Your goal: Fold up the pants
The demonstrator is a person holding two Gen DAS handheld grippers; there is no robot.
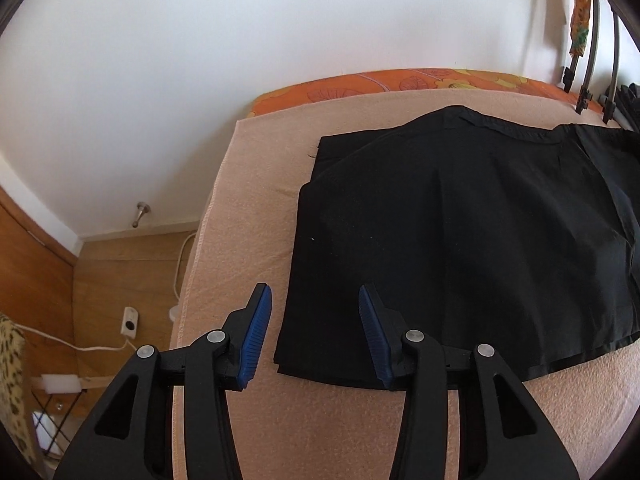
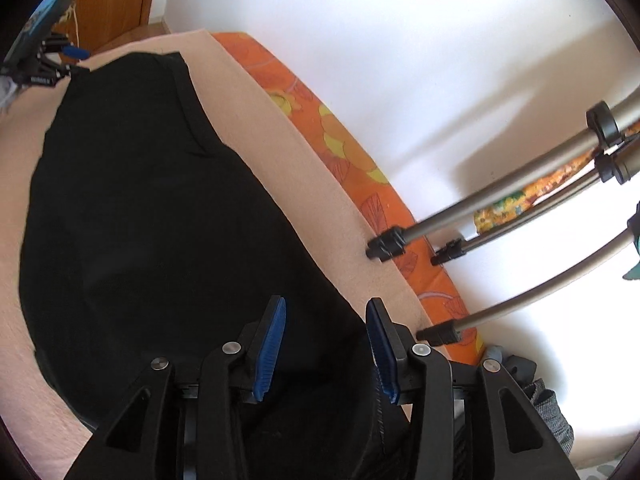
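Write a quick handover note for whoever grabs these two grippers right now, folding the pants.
Left gripper: open, empty, hovering by the near left corner of the pants.
Right gripper: open, empty, over the pants' other end, near the tripod legs.
Pants: lying flat on the beige blanket, already folded into a layered rectangle.
Done: at least one fold, judging by the stacked edges.
Left: probably another fold across; neither gripper holds fabric yet.
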